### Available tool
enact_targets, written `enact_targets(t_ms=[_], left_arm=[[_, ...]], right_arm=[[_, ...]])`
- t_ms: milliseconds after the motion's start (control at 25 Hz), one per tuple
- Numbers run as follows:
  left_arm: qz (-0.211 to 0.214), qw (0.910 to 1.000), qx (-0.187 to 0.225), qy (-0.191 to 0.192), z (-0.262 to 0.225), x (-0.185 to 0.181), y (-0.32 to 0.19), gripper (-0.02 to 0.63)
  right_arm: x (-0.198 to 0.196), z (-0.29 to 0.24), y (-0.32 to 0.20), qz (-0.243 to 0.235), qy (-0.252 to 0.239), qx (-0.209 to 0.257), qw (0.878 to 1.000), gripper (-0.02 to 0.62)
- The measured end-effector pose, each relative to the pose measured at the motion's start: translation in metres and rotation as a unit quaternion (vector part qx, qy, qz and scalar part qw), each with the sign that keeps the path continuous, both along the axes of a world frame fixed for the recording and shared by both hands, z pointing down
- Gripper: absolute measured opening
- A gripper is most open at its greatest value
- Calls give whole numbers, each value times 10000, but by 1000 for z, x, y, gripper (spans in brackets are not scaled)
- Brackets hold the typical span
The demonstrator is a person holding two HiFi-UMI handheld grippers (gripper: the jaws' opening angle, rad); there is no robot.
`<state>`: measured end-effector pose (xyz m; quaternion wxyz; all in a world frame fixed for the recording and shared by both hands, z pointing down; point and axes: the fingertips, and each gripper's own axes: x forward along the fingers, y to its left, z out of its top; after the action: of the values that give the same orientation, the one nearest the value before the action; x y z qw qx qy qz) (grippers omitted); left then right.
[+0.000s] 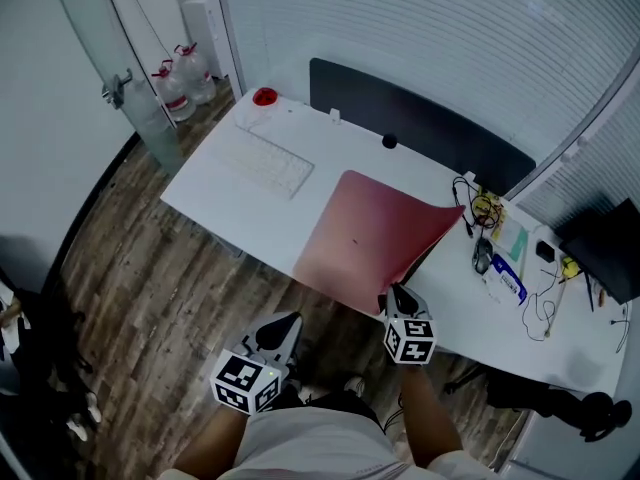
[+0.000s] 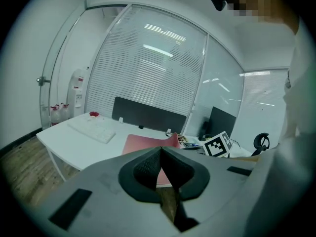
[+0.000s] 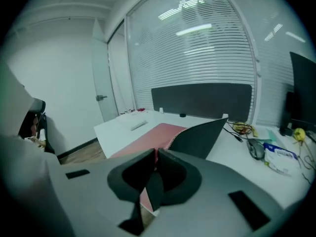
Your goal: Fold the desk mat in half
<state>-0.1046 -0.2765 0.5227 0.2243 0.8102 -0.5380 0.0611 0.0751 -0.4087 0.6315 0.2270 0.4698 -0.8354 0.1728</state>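
Observation:
The pink desk mat [image 1: 370,233] lies on the white desk [image 1: 230,203]. Its right side is lifted and curls over, showing the dark underside [image 3: 200,137]. My right gripper [image 1: 395,293] is at the mat's near right corner, shut on the mat's edge [image 3: 148,201], which runs between its pads. My left gripper [image 1: 290,320] hangs off the desk's near edge, left of the mat, over the wooden floor. In the left gripper view its jaws [image 2: 161,149] meet with nothing between them, and the mat [image 2: 143,143] lies ahead.
A white keyboard [image 1: 268,160] and a small red object [image 1: 264,96] sit left of the mat. A dark divider panel [image 1: 420,123] runs along the desk's far edge. Cables [image 1: 480,208], a mouse [image 1: 482,255] and a dark monitor [image 1: 605,248] crowd the right end. Water bottles [image 1: 180,78] stand by the glass door.

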Motion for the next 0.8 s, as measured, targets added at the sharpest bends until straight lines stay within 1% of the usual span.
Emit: enact_targets(t_ms=[280, 480, 680, 800], left_arm=[[-545, 9985, -40, -53, 6, -59, 14, 11], [-828, 9965, -84, -49, 10, -94, 22, 11], [-945, 9954, -168, -59, 19, -118, 27, 11], [-934, 9954, -211, -42, 23, -124, 23, 11]], right_arm=[[-84, 8, -10, -569, -115, -78, 9983, 75], [-139, 31, -9, -927, -227, -338, 9949, 77], [-191, 70, -5, -1346, 36, -824, 9875, 78], [-212, 85, -3, -1569, 225, -1072, 9815, 78]])
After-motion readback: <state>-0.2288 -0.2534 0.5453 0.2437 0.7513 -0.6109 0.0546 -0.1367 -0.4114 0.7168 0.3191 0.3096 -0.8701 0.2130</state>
